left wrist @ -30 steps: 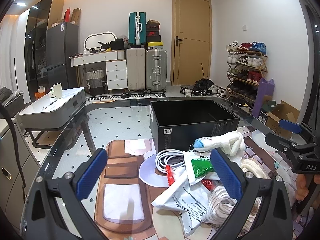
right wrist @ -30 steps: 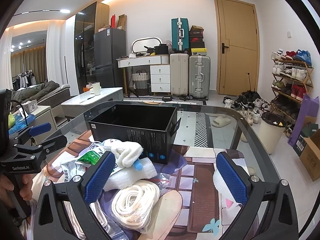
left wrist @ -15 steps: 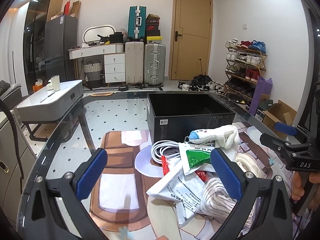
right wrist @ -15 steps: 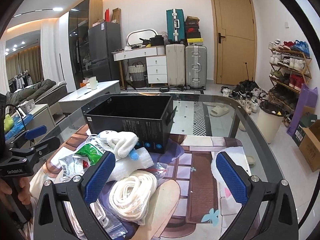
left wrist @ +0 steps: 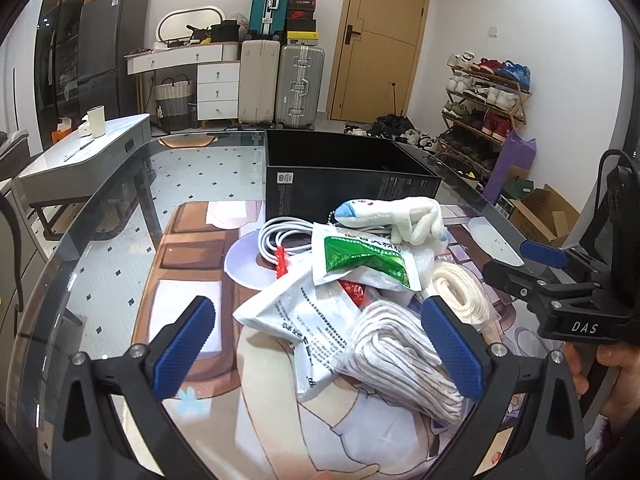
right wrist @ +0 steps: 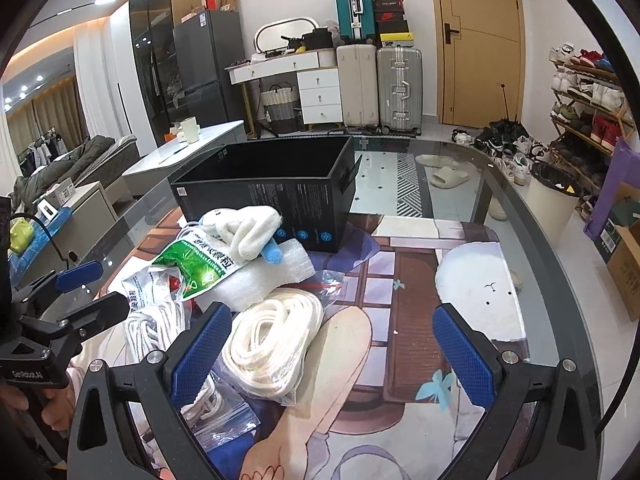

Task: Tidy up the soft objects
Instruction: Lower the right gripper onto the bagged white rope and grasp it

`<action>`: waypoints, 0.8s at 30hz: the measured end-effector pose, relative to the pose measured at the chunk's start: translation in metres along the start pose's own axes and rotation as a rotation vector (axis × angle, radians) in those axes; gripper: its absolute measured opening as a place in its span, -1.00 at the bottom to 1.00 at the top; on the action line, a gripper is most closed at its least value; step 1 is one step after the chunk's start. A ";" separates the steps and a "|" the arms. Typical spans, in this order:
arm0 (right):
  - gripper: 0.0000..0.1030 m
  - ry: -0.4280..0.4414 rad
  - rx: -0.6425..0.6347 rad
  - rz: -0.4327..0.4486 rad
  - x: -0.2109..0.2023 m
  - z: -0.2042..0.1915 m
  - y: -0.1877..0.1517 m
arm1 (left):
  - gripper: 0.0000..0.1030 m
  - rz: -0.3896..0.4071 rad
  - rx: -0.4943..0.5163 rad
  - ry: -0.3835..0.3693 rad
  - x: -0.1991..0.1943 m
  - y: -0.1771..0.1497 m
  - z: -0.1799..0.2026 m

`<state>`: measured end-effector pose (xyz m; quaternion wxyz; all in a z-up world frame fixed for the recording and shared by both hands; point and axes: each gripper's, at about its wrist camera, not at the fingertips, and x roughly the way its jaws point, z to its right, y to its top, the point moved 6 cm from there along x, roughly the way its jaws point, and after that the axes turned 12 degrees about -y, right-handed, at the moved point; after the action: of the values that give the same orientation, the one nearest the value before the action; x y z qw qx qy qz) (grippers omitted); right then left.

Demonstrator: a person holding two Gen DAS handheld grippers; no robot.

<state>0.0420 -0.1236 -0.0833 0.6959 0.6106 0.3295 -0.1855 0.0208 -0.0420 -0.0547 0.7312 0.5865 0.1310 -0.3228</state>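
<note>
Both grippers lower; pile (left wrist: 360, 280) jumbled, white.

Legible markings: "DAS" on the right gripper (left wrist: 544, 258) body; "GenRobot.AI" on the left gripper (right wrist: 86, 288) body. Packet printing unreadable.
</note>
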 end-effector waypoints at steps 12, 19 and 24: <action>0.93 0.037 -0.048 -0.113 0.027 -0.025 -0.006 | 1.00 -0.049 -0.063 0.003 -0.003 -0.016 0.005; 0.92 0.030 -0.073 -0.164 0.040 -0.031 -0.011 | 1.00 -0.080 -0.105 0.027 -0.001 -0.022 0.001; 0.73 0.011 -0.089 -0.176 0.046 -0.031 -0.011 | 1.00 -0.098 -0.133 0.016 0.004 -0.022 0.005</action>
<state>0.0605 -0.0887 -0.1245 0.7015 0.5488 0.3936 -0.2275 0.0086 -0.0502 -0.0726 0.7509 0.5318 0.1867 -0.3443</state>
